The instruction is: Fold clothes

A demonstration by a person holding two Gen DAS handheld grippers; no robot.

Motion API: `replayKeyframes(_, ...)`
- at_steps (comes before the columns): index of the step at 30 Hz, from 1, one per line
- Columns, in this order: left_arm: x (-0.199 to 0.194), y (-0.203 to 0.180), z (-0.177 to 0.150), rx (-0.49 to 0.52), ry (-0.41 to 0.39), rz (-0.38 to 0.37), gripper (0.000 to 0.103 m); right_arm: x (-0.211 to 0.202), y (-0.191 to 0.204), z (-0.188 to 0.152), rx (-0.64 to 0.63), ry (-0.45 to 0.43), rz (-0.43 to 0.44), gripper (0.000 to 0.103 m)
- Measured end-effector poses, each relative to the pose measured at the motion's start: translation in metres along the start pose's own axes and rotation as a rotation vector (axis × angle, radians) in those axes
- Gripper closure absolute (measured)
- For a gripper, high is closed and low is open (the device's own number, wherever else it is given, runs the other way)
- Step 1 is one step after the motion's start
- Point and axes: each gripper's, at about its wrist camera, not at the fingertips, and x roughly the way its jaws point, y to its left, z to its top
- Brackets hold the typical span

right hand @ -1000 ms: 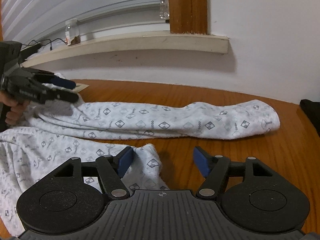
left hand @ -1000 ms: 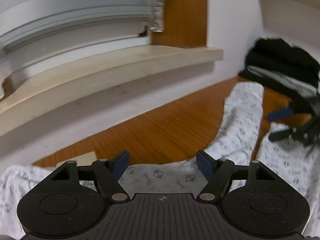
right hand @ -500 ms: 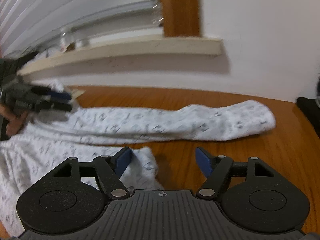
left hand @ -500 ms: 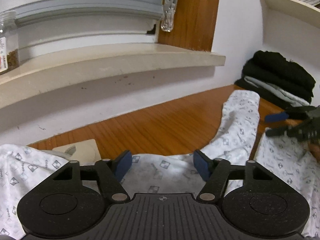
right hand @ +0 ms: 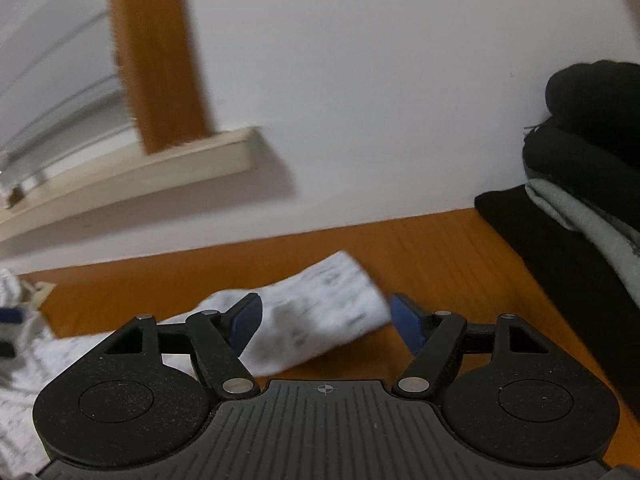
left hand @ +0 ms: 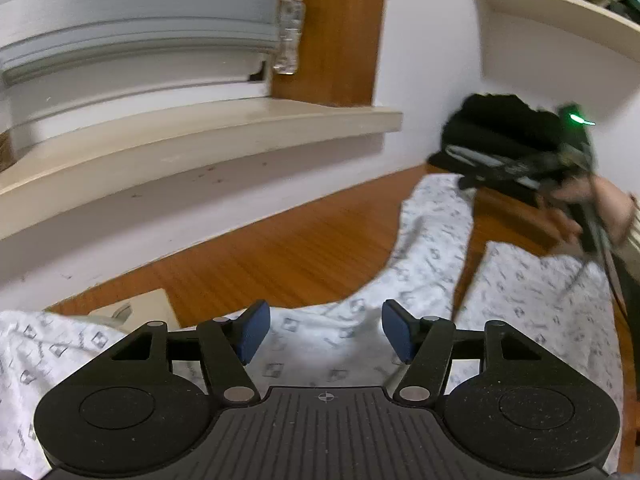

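the patterned white garment (left hand: 432, 240) lies on the wooden table (left hand: 280, 256), its long leg running left to right; the right gripper (right hand: 326, 320) is released just before the far right end, the left gripper (left hand: 324, 330) released, recently narrowed, over the left end

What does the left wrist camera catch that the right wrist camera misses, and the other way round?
Only the left wrist view shows the person's hand gripping the right gripper, and a bookshelf above. Only the right wrist view shows the trouser leg's end between that gripper's open fingers. Both show the patterned white garment, wooden table, windowsill and dark folded stack.
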Motion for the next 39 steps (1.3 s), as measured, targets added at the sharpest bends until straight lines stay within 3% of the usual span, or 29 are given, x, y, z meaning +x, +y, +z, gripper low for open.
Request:
replayKeyframes(3, 0.007, -0.005, -0.002, 0.021, 0.020, 0.012, 0.040, 0.016, -0.003, 0.006, -0.006, 0.034, 0.025, 0.032)
replayKeyframes(7, 0.013, -0.003, -0.005, 0.012, 0.037, 0.000, 0.062, 0.023, 0.002, 0.008, -0.029, 0.046, 0.045, 0.035)
replayKeyframes(9, 0.018, -0.004, -0.005, 0.028, 0.055, -0.011, 0.077, 0.024, 0.003, 0.007, -0.034, 0.050, 0.037, 0.048)
replayKeyframes(11, 0.023, -0.011, -0.005, 0.078, 0.068, 0.004, 0.082, 0.022, 0.000, 0.008, -0.030, 0.048, 0.050, 0.064)
replayKeyframes(12, 0.024, -0.015, -0.004, 0.096, 0.069, 0.011, 0.089, 0.019, -0.001, 0.008, -0.031, 0.043, 0.068, 0.077)
replayKeyframes(13, 0.023, -0.016, -0.002, 0.096, 0.062, 0.017, 0.099, 0.015, -0.003, 0.008, -0.030, 0.030, 0.070, 0.083)
replayKeyframes(16, 0.018, -0.020, 0.002, 0.095, 0.040, 0.038, 0.101, -0.008, -0.009, 0.008, -0.032, -0.035, 0.063, 0.091)
replayKeyframes(23, -0.023, -0.018, 0.031, 0.033, -0.123, 0.024, 0.101, -0.094, -0.032, 0.022, -0.011, -0.159, 0.085, 0.092)
replayKeyframes(27, -0.023, -0.013, 0.053, 0.023, -0.182, 0.079, 0.101, -0.107, -0.032, 0.042, -0.036, -0.180, 0.074, 0.092)
replayKeyframes(30, 0.012, -0.001, 0.062, 0.010, -0.129, 0.243, 0.101, -0.091, -0.028, 0.059, -0.036, -0.212, -0.003, 0.090)
replayKeyframes(31, 0.023, 0.002, 0.062, 0.008, -0.104, 0.287, 0.100, -0.081, -0.026, 0.062, -0.022, -0.226, -0.052, 0.081)
replayKeyframes(33, 0.038, 0.005, 0.055, 0.012, -0.050, 0.306, 0.099, -0.062, -0.025, 0.061, -0.006, -0.199, -0.084, 0.058)
replayKeyframes(35, 0.044, 0.007, 0.046, 0.016, -0.022, 0.300, 0.095, -0.047, -0.025, 0.054, 0.006, -0.156, -0.061, 0.057)
replayKeyframes(37, 0.042, 0.007, 0.039, 0.019, -0.014, 0.286, 0.078, -0.033, -0.025, 0.043, -0.005, -0.106, -0.045, 0.057)
replayKeyframes(39, 0.043, 0.006, 0.038, 0.022, -0.006, 0.271, 0.078, -0.024, -0.027, 0.029, -0.016, -0.045, -0.041, 0.057)
